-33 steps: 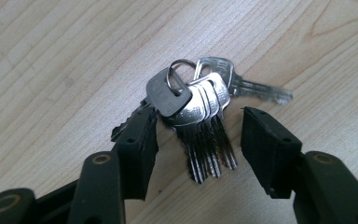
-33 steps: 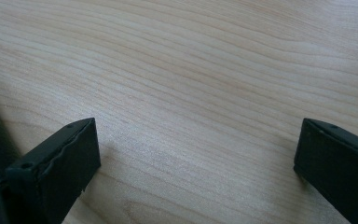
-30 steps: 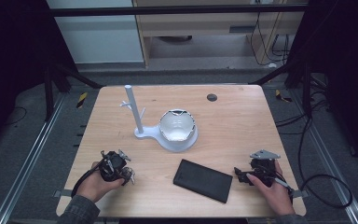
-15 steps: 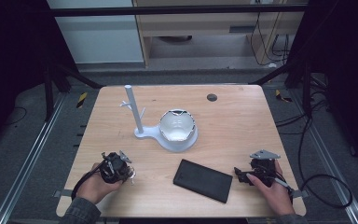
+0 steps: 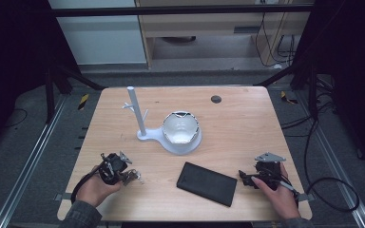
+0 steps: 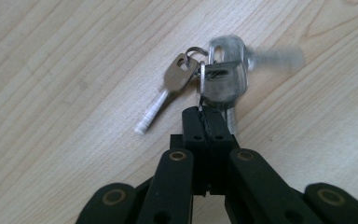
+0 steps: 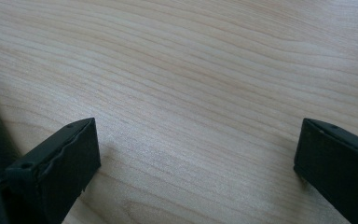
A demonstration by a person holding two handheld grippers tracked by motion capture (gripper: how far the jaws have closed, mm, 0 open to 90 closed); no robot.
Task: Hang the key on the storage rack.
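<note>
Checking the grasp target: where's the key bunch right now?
High view: key bunch at the table's near-left, at the left gripper's fingers, left of the black slab.

**No legible writing in any view**

Nothing readable stands on the bunch of keys (image 6: 214, 77), the black slab (image 5: 206, 183) or the white stand (image 5: 171, 135). The yellow-and-black striped markers (image 5: 83, 101) on the floor carry stripes only, no words. The key heads are too blurred to show any stamp.
</note>
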